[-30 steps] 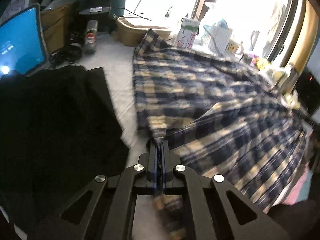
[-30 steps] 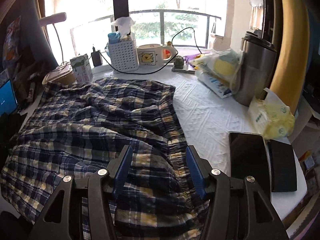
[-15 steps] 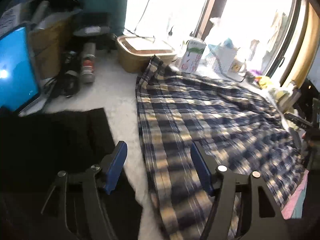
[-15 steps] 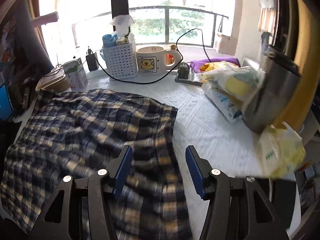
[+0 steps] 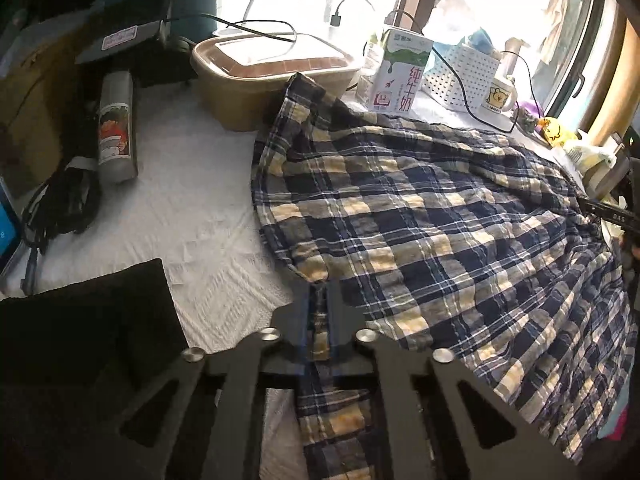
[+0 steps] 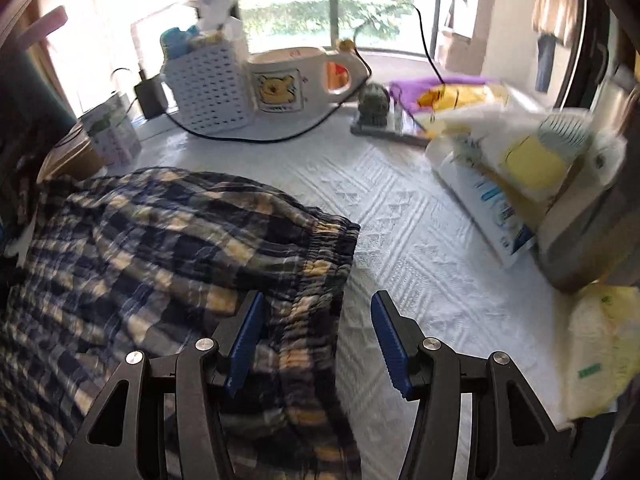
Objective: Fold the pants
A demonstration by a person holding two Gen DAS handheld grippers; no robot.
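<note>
The pants (image 5: 432, 216) are navy, grey and yellow plaid and lie spread across a white textured cloth. My left gripper (image 5: 319, 300) is shut on a hem edge of the pants, with a strip of fabric pinched between the jaws and running down under them. In the right wrist view the pants (image 6: 160, 248) fill the left half, and the gathered elastic waistband (image 6: 332, 248) lies at their right edge. My right gripper (image 6: 316, 320) is open, low over the waistband, with the fabric between its blue pads.
A brown lidded box (image 5: 272, 68), a milk carton (image 5: 404, 72), a white basket (image 6: 208, 80), a bear mug (image 6: 296, 80) and cables line the window side. A spray can (image 5: 116, 128) and a black garment (image 5: 80, 344) lie left. Plastic bags (image 6: 520, 164) sit right.
My left gripper went from shut to open and has shut again on the pants' hem. The right gripper has moved forward and lower over the waistband, staying open. The pants lie flatter.
</note>
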